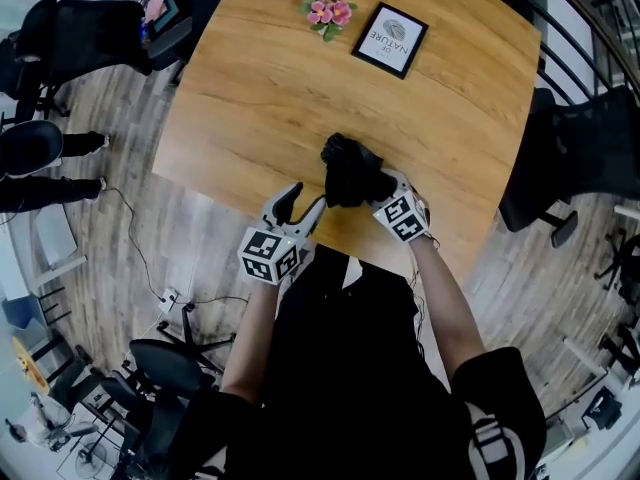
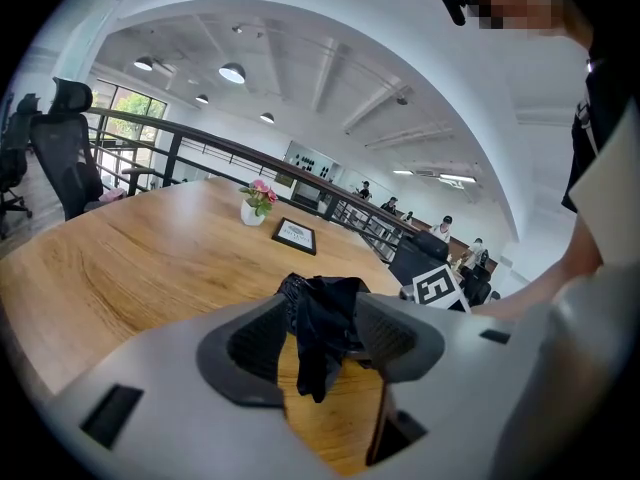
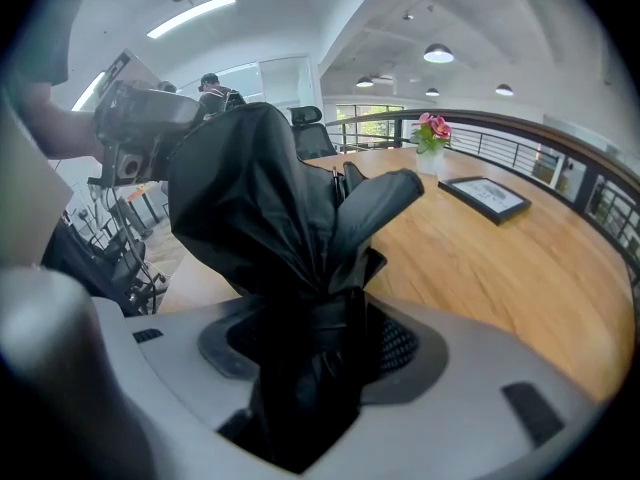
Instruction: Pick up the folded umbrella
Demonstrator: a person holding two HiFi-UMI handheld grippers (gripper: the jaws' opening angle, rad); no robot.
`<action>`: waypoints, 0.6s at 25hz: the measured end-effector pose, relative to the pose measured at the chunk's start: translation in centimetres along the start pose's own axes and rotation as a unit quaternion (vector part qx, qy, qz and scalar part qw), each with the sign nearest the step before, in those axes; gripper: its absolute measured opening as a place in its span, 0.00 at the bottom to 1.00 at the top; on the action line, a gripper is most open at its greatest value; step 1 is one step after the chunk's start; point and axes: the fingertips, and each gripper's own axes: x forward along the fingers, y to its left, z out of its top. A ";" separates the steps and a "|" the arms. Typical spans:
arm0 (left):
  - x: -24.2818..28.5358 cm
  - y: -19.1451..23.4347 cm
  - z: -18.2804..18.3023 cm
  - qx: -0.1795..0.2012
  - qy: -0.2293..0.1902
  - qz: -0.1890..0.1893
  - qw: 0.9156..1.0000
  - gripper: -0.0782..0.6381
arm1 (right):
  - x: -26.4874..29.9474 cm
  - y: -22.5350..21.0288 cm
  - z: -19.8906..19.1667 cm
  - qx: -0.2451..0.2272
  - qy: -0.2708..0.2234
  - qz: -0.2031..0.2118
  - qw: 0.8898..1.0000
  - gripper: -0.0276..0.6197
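The folded umbrella (image 1: 350, 173) is a black crumpled bundle near the front edge of the wooden table (image 1: 250, 88). My right gripper (image 1: 376, 192) comes at it from the right and is shut on it. In the right gripper view the umbrella (image 3: 270, 198) fills the gap between the jaws of the right gripper (image 3: 315, 343) and rises above them. My left gripper (image 1: 305, 200) is open just left of the bundle. In the left gripper view the umbrella (image 2: 322, 313) hangs beyond the jaw tips of the left gripper (image 2: 320, 338), with a loose flap drooping between them.
A small pot of pink flowers (image 1: 328, 12) and a framed card (image 1: 390, 39) stand at the table's far side. Black office chairs sit at the back left (image 1: 85, 33) and at the right (image 1: 590, 153). A railing (image 1: 590, 28) curves behind the table.
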 end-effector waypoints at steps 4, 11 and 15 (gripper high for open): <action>0.2 0.5 0.7 -0.001 -0.003 -0.006 1.000 0.42 | -0.1 -0.1 0.0 0.001 0.002 -0.005 1.000 0.42; 1.7 0.8 0.9 0.005 0.010 -0.026 1.000 0.42 | -0.8 0.4 0.7 0.040 -0.016 -0.016 0.999 0.41; 2.3 0.5 1.3 0.009 0.012 -0.040 0.999 0.42 | -1.6 0.8 1.0 0.052 -0.021 -0.026 0.998 0.41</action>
